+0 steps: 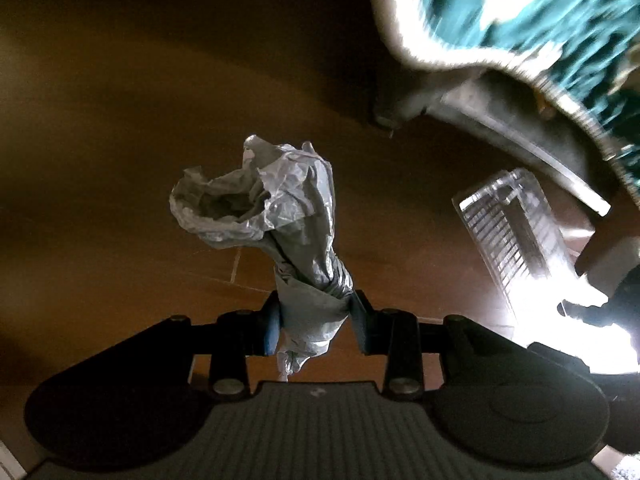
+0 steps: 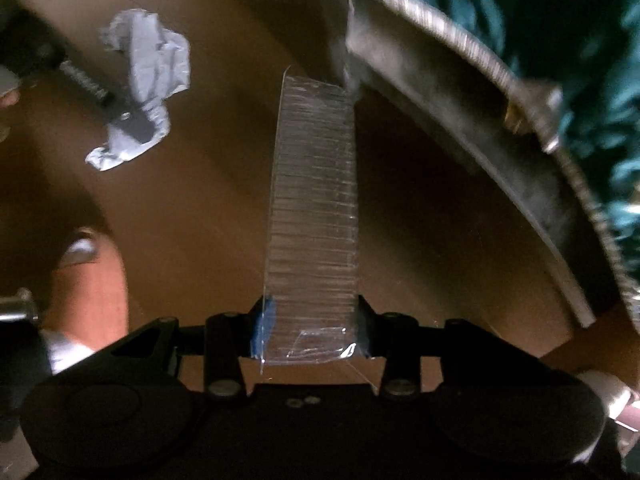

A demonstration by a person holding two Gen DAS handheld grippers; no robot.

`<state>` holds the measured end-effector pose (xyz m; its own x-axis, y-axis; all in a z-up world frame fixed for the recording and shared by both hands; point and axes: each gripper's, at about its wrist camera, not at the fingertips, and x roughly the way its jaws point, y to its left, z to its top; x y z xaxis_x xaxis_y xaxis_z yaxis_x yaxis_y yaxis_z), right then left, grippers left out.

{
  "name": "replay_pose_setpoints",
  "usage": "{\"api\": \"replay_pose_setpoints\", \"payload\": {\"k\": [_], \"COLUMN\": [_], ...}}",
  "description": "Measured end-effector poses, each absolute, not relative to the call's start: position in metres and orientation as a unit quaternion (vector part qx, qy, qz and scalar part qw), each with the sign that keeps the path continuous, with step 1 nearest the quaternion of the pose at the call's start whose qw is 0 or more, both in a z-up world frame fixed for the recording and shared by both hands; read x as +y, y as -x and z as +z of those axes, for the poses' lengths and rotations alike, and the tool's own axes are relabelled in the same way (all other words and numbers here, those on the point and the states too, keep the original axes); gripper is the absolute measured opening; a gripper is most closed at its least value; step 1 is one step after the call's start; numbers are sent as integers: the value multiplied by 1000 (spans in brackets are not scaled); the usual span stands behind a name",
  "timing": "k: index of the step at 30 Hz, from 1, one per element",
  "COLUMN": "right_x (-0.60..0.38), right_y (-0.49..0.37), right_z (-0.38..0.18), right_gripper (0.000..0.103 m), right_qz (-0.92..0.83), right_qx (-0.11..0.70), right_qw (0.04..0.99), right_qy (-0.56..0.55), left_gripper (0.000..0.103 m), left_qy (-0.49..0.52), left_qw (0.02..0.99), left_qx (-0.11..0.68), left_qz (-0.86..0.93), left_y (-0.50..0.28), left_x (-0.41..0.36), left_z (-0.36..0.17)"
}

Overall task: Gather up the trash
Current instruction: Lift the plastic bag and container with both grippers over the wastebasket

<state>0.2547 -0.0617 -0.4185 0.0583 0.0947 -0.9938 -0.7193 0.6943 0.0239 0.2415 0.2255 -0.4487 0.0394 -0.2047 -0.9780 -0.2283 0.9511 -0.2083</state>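
There are 2 bits of trash & 2 grippers, 1 bit in each. The left gripper is clamped on 1 crumpled grey plastic bag, squeezed at its twisted neck between the 2 blue-padded fingers. The bag's long side runs from the fingers away from the cam, leaning a little to the left in the left wrist view, w/ its open, wrinkly mouth at the far end & a short tail poking back past the fingers. The right gripper is clamped on 1 clear ribbed plastic tray, a long narrow box shape. Its long side points straight out from the fingers, away from the cam, & its near end sits between the 2 pads. Both bits hang over the brown floor, not touching it. The landmark here is the 1 white-edged teal seat w/ a grey frame, blurry, at the top right of both views. The grey bag is well to the left of the seat & apart from it. In the right wrist view the far tip of the tray looks very close to the seat's grey frame, can't tell if it touches. The tray also shows in the left view, just under the seat, right of the bag. The bag shows in the right view too, far left of the seat.
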Motion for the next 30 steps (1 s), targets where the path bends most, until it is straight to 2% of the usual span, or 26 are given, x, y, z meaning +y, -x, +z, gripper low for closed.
{"api": "replay_pose_setpoints", "payload": {"k": [15, 30], "right_x": [-79, -141], "right_y": [-179, -168], "right_z": [-225, -42], "right_gripper": [40, 40], "right_qz": [299, 282], "right_qx": [500, 331], "right_qw": [788, 890], "right_qy": [200, 138], "left_gripper": [35, 35], "left_qy": [155, 134], "left_qw": [824, 908], "left_qx": [543, 397], "left_qz": [46, 18], "left_y": [-233, -205], "left_x": [229, 162], "left_z": [-234, -35]}}
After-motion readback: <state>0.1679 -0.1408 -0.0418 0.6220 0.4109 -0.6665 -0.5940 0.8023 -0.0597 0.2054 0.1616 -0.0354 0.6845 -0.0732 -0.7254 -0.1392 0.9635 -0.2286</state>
